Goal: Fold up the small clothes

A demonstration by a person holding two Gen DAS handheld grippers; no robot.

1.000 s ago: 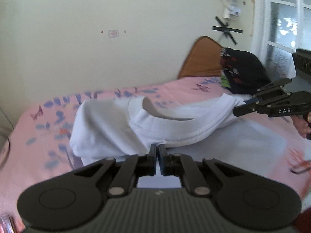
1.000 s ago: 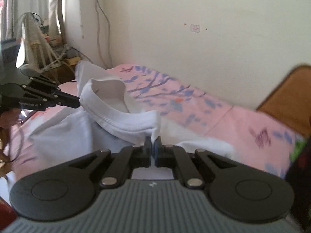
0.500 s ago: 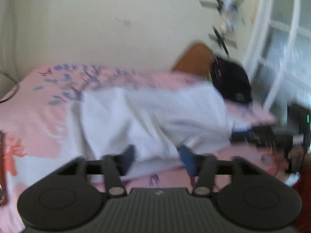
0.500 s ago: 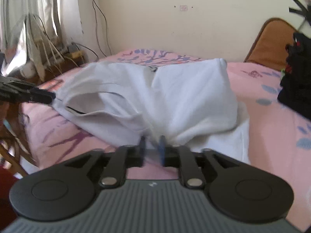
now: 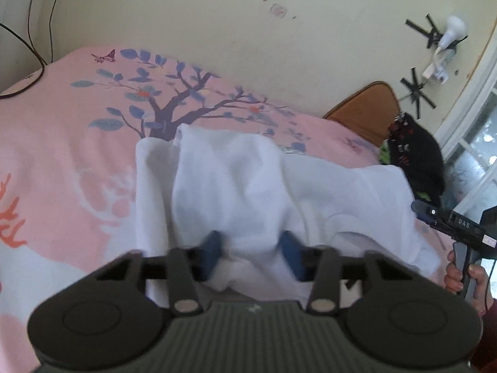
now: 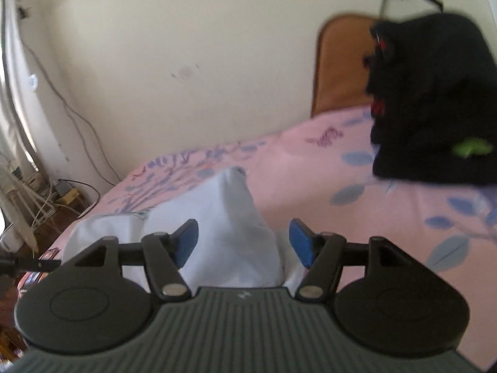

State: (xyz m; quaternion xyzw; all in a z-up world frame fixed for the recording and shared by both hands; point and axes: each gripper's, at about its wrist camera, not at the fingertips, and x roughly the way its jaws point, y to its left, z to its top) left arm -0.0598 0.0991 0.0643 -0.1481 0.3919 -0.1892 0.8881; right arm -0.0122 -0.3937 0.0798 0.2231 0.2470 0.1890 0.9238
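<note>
Pink bedding printed with a blue tree is filling the lower half of both wrist views, and a cream wall is rising behind it. Left of centre in the left wrist view, the white garment is lying on the bedding in a rumpled heap, one layer thrown over another. I judge that a first fold is laid and that smoothing and further folds are still to come.

The left gripper is sitting at the heap's near edge. Its jaws have just been closing, yet the blue pads are standing apart with a lobe of cloth between them (whether they are pressing it I cannot tell). At the far right of that view, the right gripper is showing side-on in a hand, its tip blurred.

In the right wrist view the right gripper's jaws have just been opening. They are standing wide on either side of a raised peak of white cloth, clear of it, so I take the garment as released there.

At upper right, a black pile of clothes is blurring badly in front of a brown headboard. Both gripper bodies are hiding the garment's near hem, and its collar and sleeves are hard to make out.
</note>
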